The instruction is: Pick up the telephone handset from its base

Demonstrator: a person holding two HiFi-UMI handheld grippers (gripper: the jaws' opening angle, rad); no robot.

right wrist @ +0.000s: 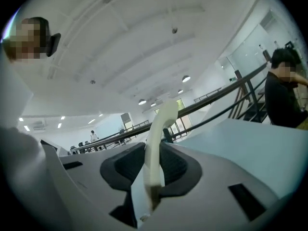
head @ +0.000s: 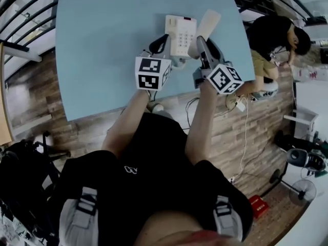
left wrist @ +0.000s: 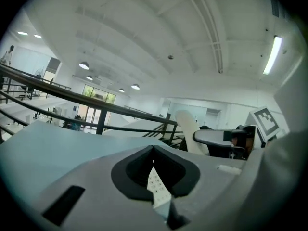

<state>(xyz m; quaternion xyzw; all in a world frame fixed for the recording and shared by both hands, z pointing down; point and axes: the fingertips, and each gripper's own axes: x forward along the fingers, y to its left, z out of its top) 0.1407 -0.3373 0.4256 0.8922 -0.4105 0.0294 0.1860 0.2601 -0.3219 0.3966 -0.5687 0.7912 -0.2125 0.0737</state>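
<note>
Pale blue table (head: 97, 50) fills the space ahead of you. Your right gripper (right wrist: 152, 196) is clamped on the cream handset (right wrist: 162, 124), which stands up out of the jaws and appears lifted off, just right of the telephone base (head: 180, 35). Your left gripper (left wrist: 162, 205) is closed on the base's near edge, pinning it down. The pick-up looks essentially done; at most, carrying the handset clear remains. Around the table are a wood-plank floor (head: 36, 94), dark railings (head: 31, 9) and a person (head: 271, 40) at right.
</note>
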